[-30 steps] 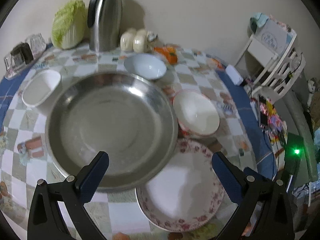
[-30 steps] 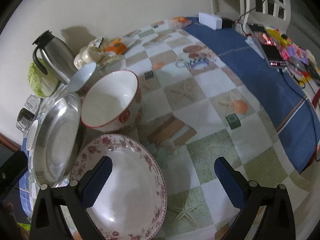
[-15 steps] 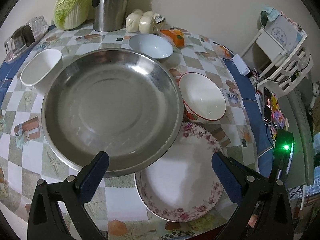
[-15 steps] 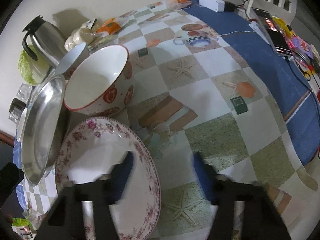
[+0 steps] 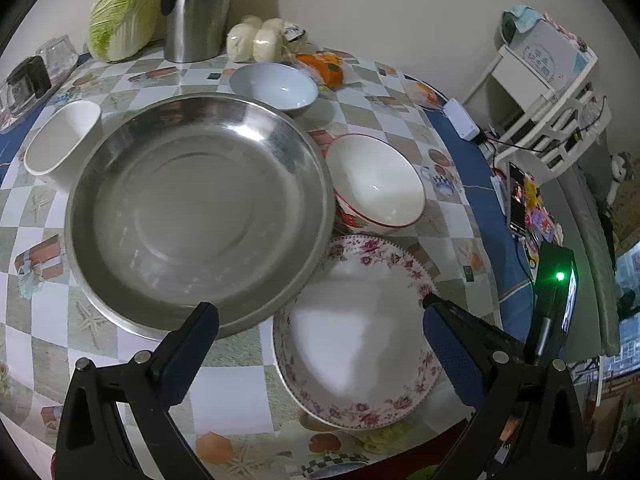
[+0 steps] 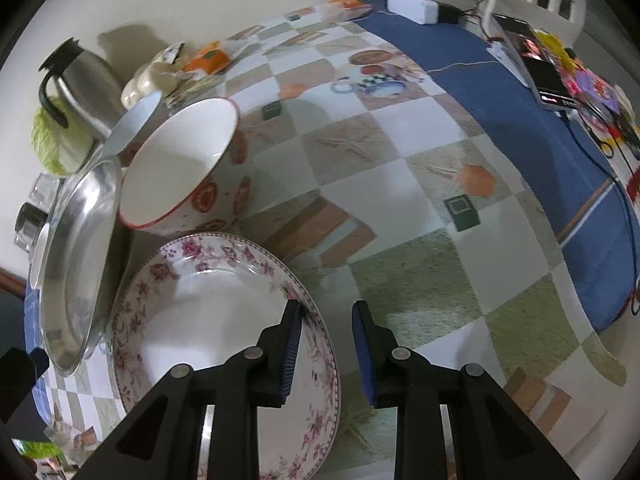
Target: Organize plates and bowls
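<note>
- Now, starting left: my left tongs (image 5: 316, 332) hang spread wide above the surface (image 5: 224, 384), holding nothing, aimed between the steel basin (image 5: 200, 216) and the floral plate (image 5: 356, 332).
- Basin unchanged, mid-surface; red-rimmed bowl (image 5: 376, 182) just right of it, small white bowl (image 5: 274, 86) behind.
- Change: the right tongs (image 6: 326, 322), wide open a second ago, have narrowed around the floral plate's near-right rim (image 6: 320, 336), one finger inside, one outside.
- A gap remains, so not pinched yet, I judge. Plate pickup is starting.
- Right tongs come in low, angled along the rim.
</note>
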Demonstrator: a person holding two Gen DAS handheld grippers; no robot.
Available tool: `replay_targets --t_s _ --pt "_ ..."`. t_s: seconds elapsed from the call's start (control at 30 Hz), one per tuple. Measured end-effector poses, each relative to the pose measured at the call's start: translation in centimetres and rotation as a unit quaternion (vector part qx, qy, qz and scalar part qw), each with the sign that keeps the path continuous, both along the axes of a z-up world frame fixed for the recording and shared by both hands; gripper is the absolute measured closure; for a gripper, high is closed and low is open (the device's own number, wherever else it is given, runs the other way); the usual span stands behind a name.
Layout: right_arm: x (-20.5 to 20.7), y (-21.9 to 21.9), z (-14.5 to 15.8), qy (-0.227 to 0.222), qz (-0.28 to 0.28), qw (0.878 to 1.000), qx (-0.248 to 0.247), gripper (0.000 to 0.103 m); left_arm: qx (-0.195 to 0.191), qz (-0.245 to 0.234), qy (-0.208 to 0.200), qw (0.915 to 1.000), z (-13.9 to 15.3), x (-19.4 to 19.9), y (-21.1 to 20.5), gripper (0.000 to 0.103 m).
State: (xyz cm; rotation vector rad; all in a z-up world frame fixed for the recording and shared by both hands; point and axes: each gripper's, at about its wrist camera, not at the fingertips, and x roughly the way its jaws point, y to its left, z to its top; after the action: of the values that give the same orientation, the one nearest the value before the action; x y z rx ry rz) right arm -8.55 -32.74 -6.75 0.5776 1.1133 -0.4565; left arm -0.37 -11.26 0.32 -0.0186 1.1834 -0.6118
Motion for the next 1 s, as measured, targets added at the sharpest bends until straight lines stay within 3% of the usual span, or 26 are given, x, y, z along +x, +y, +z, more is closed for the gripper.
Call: replay_targets --t_s 0.23,0.43,0.57,0.73,1.0 --pt "-1.8 -2.2 0.3 0.006 -0.051 0.999 -0.004 0.075 0.004 -0.036 0.003 0.9994 -0.2 -1.4 -1.7 0.002" --pt "-2.3 -3.1 -0.2 -0.008 -0.056 0.998 0.026 0.075 0.028 -0.061 0.011 0.9977 -1.7 -2.3 -3.7 0.014" --pt "-2.4 -3.2 -0.6 -0.012 -0.056 0.998 0.038 0.074 0.046 -0.058 0.028 0.9968 -3.2 -2.2 -4.1 0.025" --pt "-2.6 -3.3 -1.0 -0.015 -0.055 0.997 0.056 0.074 0.066 -0.046 0.046 0.9957 -4.9 -1.8 -4.0 0.028" --pt "-2.5 -3.5 -1.4 -0.017 -0.054 0.996 0.071 0.074 0.089 -0.035 0.069 0.9931 -7.6 -1.2 -4.3 0.055"
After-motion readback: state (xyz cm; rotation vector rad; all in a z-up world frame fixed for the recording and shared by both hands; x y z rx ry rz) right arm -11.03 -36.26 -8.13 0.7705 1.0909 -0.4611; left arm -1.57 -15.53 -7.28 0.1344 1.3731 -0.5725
